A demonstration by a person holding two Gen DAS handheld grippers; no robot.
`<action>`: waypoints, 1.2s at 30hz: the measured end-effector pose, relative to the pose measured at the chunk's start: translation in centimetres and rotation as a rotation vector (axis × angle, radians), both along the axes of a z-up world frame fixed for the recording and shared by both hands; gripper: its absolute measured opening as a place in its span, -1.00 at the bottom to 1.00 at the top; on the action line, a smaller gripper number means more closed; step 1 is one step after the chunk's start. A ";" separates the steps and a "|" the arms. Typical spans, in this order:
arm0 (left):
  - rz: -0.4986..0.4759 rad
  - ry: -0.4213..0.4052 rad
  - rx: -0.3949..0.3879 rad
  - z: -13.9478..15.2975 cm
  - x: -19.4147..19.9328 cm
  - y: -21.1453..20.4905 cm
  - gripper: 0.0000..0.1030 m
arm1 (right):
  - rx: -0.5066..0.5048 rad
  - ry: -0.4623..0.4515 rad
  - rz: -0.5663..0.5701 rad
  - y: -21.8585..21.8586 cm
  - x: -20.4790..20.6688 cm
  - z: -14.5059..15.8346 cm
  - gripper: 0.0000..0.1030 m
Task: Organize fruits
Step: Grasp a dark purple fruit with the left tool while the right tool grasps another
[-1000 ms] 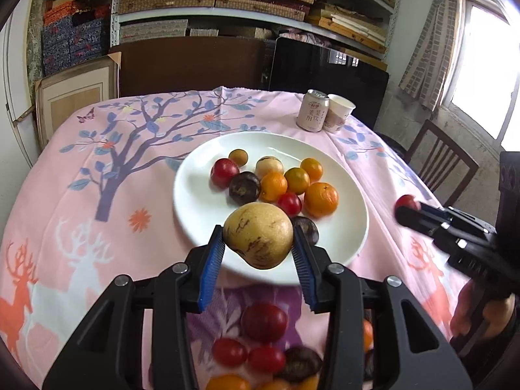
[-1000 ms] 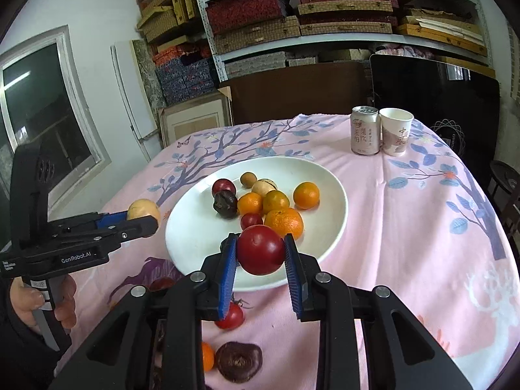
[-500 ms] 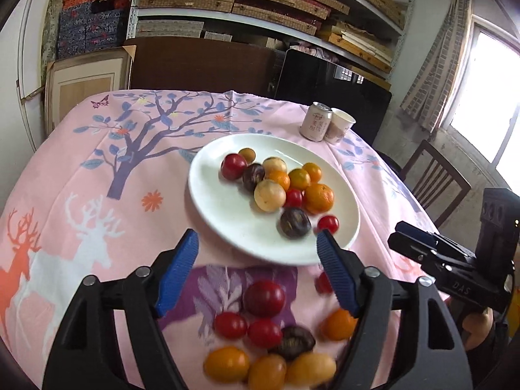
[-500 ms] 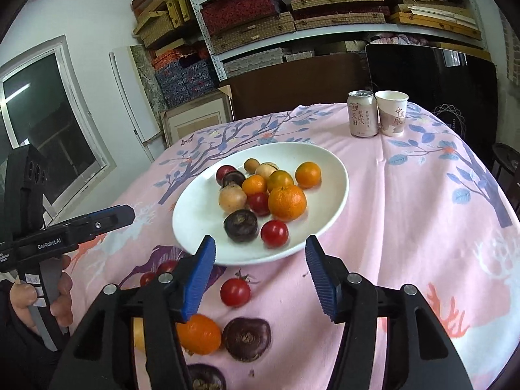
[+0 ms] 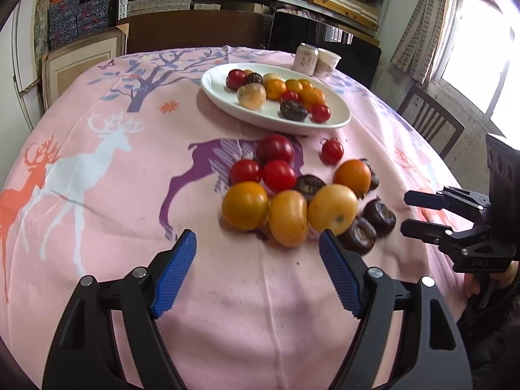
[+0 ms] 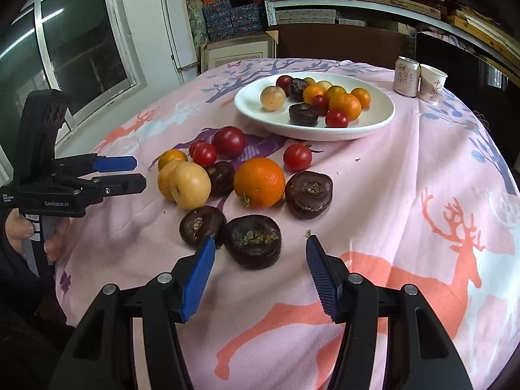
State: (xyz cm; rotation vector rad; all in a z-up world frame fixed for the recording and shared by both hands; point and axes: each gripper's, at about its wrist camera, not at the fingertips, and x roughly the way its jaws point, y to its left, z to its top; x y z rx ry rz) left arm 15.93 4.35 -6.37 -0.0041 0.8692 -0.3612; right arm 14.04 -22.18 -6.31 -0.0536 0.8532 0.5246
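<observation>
Both fruits now lie on the plate (image 6: pixel 383 120); left tongs (image 5: pixel 256 271) and right tongs (image 6: pixel 258 274) gape wide, empty, probably returning for loose fruit.

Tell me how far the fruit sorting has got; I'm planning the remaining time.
Roughly half done: the white plate holds about a dozen fruits. Nothing is in hand; the left gripper and right gripper are both open. A similar pile remains on the tablecloth, including an orange and dark water chestnuts.
</observation>
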 end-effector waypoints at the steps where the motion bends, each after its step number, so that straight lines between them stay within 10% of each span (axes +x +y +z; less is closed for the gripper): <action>1: -0.004 0.006 0.004 -0.2 -0.2 -0.1 0.47 | -0.004 -0.002 0.003 0.4 0.0 -0.1 0.14; 11: -0.109 0.014 0.029 -0.8 -2.1 -3.0 0.47 | 0.048 0.127 -0.032 0.9 2.7 -2.0 0.00; 23: -0.216 0.025 0.110 -1.8 -2.3 -10.4 0.46 | 0.117 0.057 -0.151 -3.5 1.2 -1.1 -0.14; 36: -0.146 0.025 0.129 -2.6 -0.4 -12.0 -0.20 | 0.262 0.105 -0.169 -6.8 1.2 -2.1 -0.13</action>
